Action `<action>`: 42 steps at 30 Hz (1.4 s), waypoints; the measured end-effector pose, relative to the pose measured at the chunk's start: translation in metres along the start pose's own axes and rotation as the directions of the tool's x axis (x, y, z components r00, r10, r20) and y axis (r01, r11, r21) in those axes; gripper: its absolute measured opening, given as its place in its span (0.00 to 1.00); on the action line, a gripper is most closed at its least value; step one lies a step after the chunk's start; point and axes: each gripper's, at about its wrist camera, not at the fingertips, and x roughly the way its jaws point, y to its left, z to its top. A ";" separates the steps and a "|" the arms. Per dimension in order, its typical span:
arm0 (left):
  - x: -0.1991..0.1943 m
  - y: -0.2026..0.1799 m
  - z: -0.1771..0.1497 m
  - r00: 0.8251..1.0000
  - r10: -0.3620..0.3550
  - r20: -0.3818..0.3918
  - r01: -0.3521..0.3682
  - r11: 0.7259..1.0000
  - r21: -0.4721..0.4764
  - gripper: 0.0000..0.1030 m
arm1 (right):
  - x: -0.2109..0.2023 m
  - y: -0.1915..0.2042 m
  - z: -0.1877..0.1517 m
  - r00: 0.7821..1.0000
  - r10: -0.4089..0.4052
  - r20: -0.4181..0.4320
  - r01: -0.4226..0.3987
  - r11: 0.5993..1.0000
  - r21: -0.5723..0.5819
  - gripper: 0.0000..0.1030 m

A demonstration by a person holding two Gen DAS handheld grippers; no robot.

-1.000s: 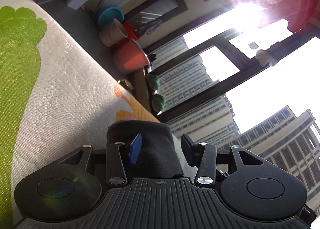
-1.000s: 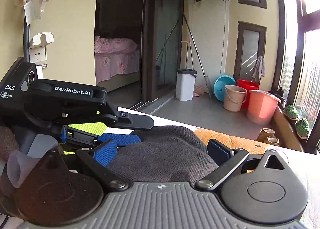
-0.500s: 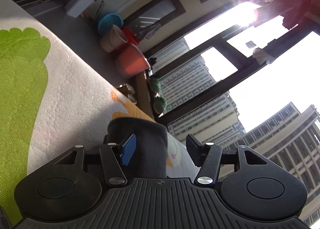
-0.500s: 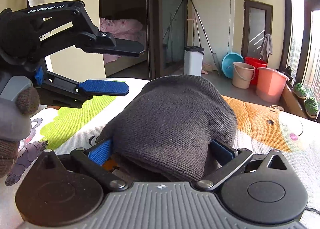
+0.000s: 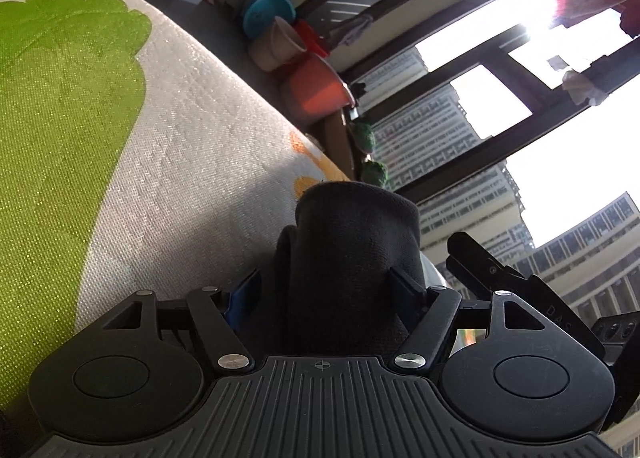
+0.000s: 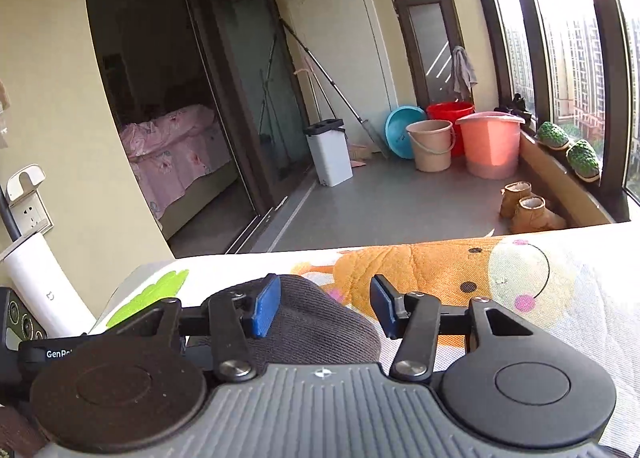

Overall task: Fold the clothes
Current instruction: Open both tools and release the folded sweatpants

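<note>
Left wrist view: the left gripper (image 5: 324, 294) has its pads pressed against both sides of a bunched dark knit garment (image 5: 352, 242), which stands up between them. Beyond it the printed cloth (image 5: 192, 145) covering the table runs toward its far edge.

Right wrist view: the right gripper (image 6: 322, 308) is spread, pads apart and clamping nothing; the garment (image 6: 316, 322) lies under and between them on the cloth (image 6: 560, 298), near the table's far edge (the left tool's body shows at the near left corner).

How far the folding has got I cannot settle: the garment is bundled thick rather than laid flat, which fits a fold being gathered or a finished bundle being set down.

On the floor past the table stand a pink bucket (image 6: 490, 143), a beige bucket (image 6: 432, 145), a red bucket (image 6: 450, 111) and a blue basin (image 6: 400, 129); their contents are not visible.
</note>
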 end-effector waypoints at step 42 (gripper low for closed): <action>0.012 -0.088 0.018 0.999 0.038 0.030 -0.044 0.966 0.256 0.51 | -0.042 0.056 -0.063 0.995 0.002 0.095 0.028 0.949 -0.313 0.76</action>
